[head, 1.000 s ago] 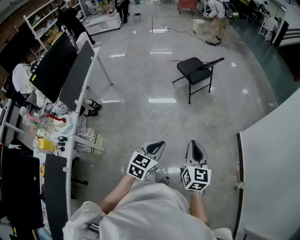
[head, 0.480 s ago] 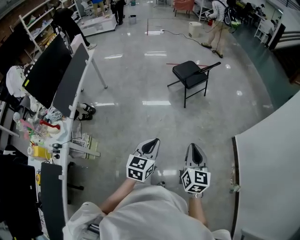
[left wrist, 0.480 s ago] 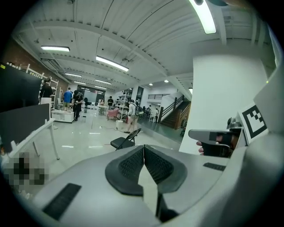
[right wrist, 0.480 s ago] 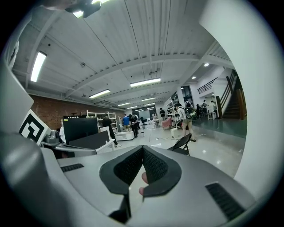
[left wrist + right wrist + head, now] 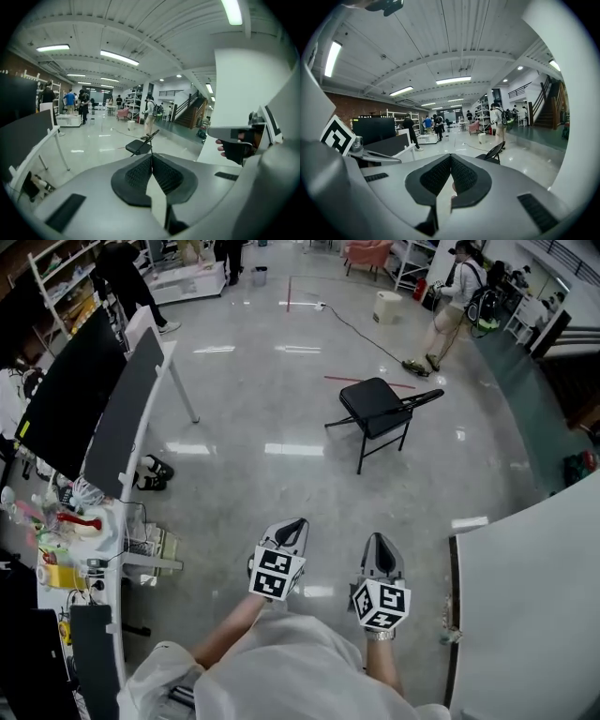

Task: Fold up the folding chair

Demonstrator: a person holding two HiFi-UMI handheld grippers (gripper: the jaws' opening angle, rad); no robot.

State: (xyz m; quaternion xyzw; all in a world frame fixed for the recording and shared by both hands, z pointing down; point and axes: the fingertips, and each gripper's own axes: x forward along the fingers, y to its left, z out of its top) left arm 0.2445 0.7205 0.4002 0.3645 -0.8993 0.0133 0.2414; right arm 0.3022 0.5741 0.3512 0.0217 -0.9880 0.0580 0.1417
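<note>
Folding chair (image 5: 371, 403) nearer now, black flat seat, thin tubular legs

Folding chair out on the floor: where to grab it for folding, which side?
Probably the top edge of the backrest, coming from behind the chair, the right side in the head view. It is a thin bare edge that jaws can close over; the seat is broad and flat.

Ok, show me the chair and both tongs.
chair (image 5: 372, 403), head view, on the seat.
left tongs (image 5: 297, 525), head view, at the shut tips.
right tongs (image 5: 378, 540), head view, at the shut tips.
</note>
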